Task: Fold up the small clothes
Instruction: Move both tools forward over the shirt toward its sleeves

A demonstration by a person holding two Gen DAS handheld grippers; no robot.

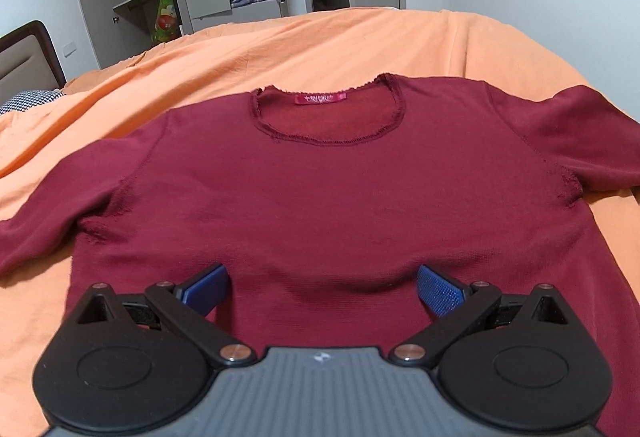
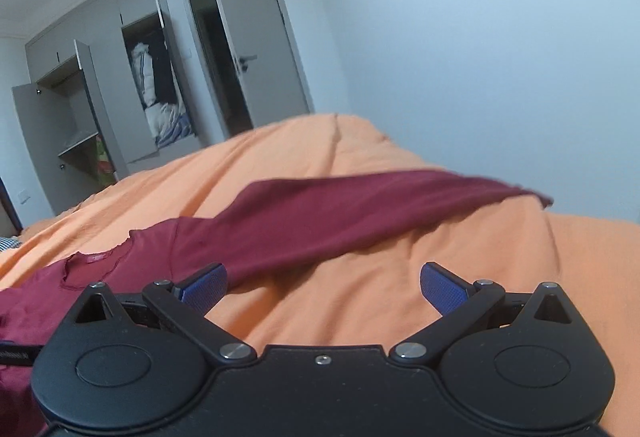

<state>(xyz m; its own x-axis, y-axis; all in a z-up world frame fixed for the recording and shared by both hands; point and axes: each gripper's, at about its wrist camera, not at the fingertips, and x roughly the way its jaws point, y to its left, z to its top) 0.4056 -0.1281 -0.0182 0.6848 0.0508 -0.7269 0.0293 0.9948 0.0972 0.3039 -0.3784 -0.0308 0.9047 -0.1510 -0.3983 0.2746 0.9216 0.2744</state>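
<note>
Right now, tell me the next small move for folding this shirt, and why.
Probably bring the right hand-held gripper forward to pinch the long dark red sleeve. The dark red knit shirt lies flat and unfolded on the orange bedcover, both grippers are open and empty, and that sleeve lies just ahead.

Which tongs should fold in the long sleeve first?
Probably the right tongs: open, facing the stretched-out sleeve just ahead. The left tongs, also open, hover over the middle of the shirt.

One maroon shirt (image 1: 320, 197), one orange bedspread (image 1: 280, 49), two grippers.
</note>
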